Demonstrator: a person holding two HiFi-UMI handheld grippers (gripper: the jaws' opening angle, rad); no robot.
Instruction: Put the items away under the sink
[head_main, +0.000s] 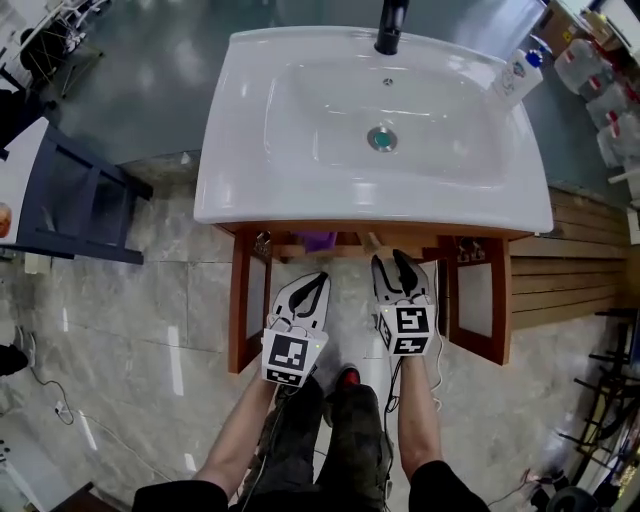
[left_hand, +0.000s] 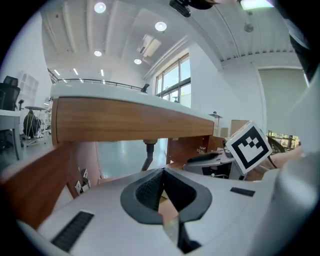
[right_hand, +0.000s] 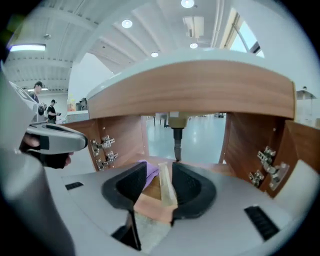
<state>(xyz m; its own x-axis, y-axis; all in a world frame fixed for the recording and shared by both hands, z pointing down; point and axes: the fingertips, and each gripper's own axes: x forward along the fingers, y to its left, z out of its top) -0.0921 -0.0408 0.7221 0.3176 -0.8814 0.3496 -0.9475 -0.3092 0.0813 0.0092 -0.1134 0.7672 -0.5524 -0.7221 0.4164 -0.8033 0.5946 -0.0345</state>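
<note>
Sink: white, fills the 12 o'clock half of the head view and rests on a wooden cabinet. Stands open underneath, with the left door swung out toward 7 o'clock and the right door toward 5 o'clock.

Left hand-held gripper: sits at 6 o'clock of the basin, just outside the open cabinet, aimed toward 12 o'clock. Shows jaws drawn together tip to tip in the left gripper view, with nothing between them.

Right hand-held gripper: lies just beside the left one, at its 3 o'clock, apart from it, with its tips a little nearer the cabinet. Shows jaws parted to a middling width in the right gripper view, pressing on nothing. Frames a pale narrow strip close to the 3 o'clock pad; cannot tell what it is or whether it touches.

White bottle with a blue cap: stands on the sink's rim at 2 o'clock of the drain.

Black faucet: rises at 12 o'clock of the drain.

Purple item: lies inside the cabinet under the sink, at 12 o'clock of the left tips.
</note>
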